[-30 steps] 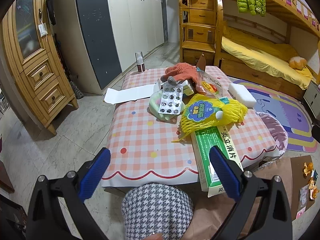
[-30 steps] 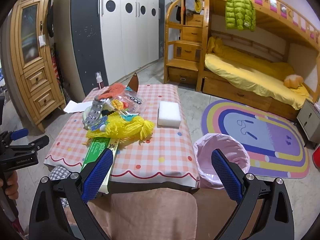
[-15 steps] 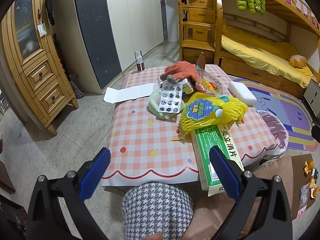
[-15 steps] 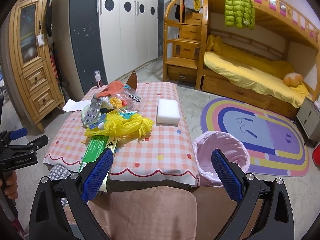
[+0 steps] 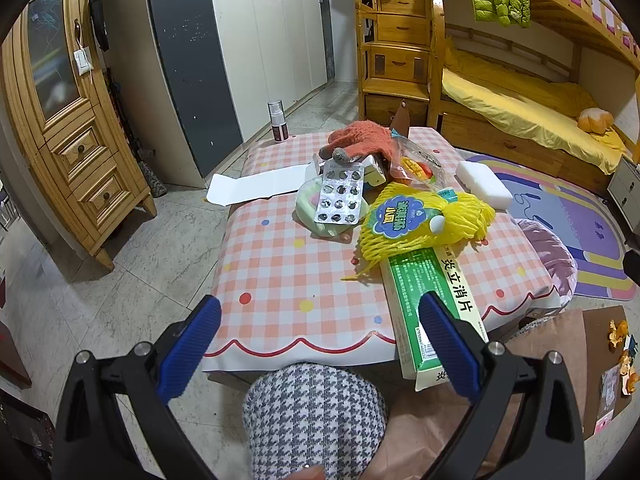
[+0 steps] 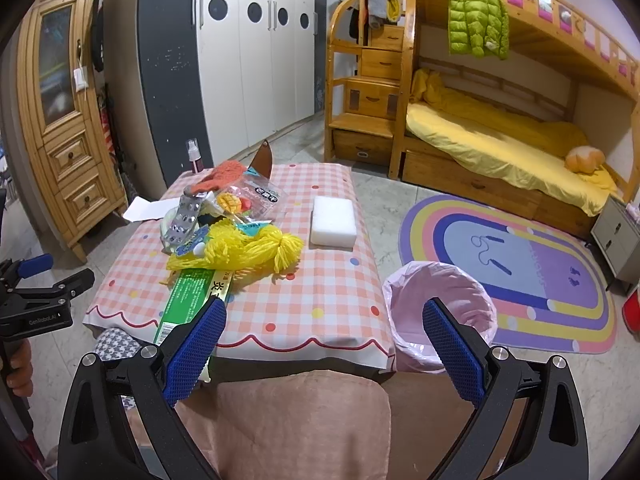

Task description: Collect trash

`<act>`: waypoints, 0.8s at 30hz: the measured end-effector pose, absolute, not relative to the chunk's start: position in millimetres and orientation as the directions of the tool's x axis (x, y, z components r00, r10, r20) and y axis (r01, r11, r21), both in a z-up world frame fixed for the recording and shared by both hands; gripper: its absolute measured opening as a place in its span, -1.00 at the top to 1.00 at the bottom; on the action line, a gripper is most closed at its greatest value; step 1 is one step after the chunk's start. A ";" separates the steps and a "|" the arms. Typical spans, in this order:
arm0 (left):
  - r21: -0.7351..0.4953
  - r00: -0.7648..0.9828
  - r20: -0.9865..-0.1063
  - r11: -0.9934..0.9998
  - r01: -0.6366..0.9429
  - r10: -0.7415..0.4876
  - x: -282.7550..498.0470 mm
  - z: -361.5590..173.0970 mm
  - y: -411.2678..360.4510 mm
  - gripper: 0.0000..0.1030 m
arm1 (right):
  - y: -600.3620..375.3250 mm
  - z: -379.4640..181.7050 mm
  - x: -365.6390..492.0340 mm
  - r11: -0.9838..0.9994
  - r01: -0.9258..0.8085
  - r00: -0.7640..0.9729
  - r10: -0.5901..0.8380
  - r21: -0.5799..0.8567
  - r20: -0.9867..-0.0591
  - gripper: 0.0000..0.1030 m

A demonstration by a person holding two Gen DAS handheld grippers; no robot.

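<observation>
Lying just ahead of the left gripper's spread, empty fingers, the long green-and-yellow cardboard box overhangs the worktop; light and stiff, it is best pinched across its near end. The right gripper is likewise held open.

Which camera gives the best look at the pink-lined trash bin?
The right wrist view: the pink-lined trash bin shows its whole open mouth beside the table. The left wrist view catches only a sliver of it past the table's far edge.
</observation>
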State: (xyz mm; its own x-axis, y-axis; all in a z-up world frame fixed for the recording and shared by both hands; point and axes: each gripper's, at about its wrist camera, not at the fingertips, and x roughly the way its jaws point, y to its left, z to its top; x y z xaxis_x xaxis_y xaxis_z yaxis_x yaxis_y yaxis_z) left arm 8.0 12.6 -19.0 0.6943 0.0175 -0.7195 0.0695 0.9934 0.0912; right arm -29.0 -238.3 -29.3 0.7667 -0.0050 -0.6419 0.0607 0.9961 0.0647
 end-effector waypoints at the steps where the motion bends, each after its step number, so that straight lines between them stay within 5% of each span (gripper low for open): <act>1: 0.091 0.694 -0.720 0.993 0.070 0.017 7.7 -19.2 12.5 -0.87 | -238.4 -29.3 -29.1 0.996 0.059 0.768 -0.003 0.066 -0.641 -0.90; 24: 0.097 0.689 -0.724 0.993 0.072 0.021 5.5 -23.9 10.3 -0.87 | -238.5 -29.3 -28.7 0.996 0.055 0.775 0.005 0.074 -0.632 -0.90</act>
